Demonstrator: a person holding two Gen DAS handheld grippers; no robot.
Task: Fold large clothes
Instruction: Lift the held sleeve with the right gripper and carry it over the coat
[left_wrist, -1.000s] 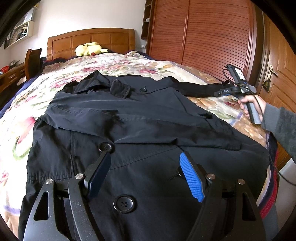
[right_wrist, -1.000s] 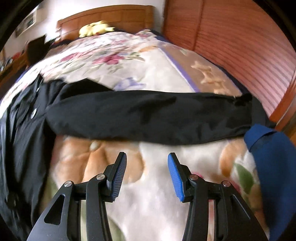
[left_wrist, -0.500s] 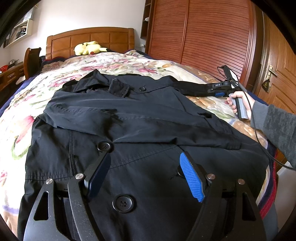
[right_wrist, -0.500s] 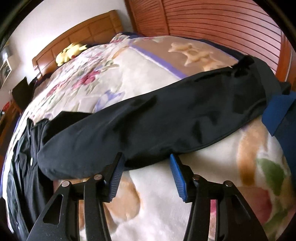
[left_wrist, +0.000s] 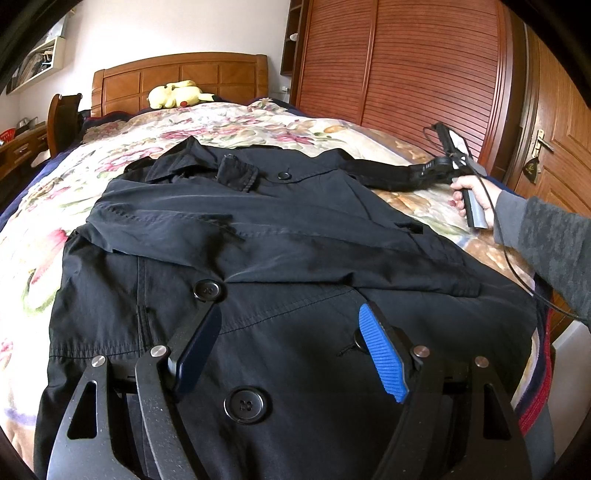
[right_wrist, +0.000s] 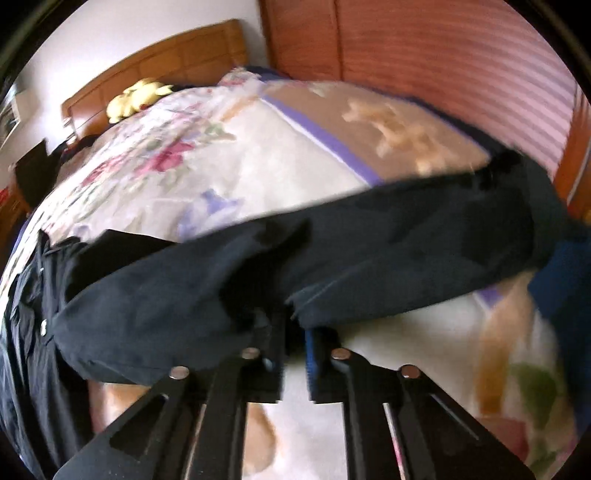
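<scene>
Right claw (right_wrist: 294, 334) pinching coat sleeve (right_wrist: 369, 251) (blurred), left claw (left_wrist: 291, 350) spread — over coat (left_wrist: 258, 236)

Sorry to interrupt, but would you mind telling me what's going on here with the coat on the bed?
A person is folding a black coat spread on a floral bed, using a handheld gripper in each hand. One sleeve already lies folded across the chest. The right gripper has closed on the edge of the other sleeve, which is stretched out to the side. The left gripper is open above the coat's lower front, gripping nothing.
</scene>
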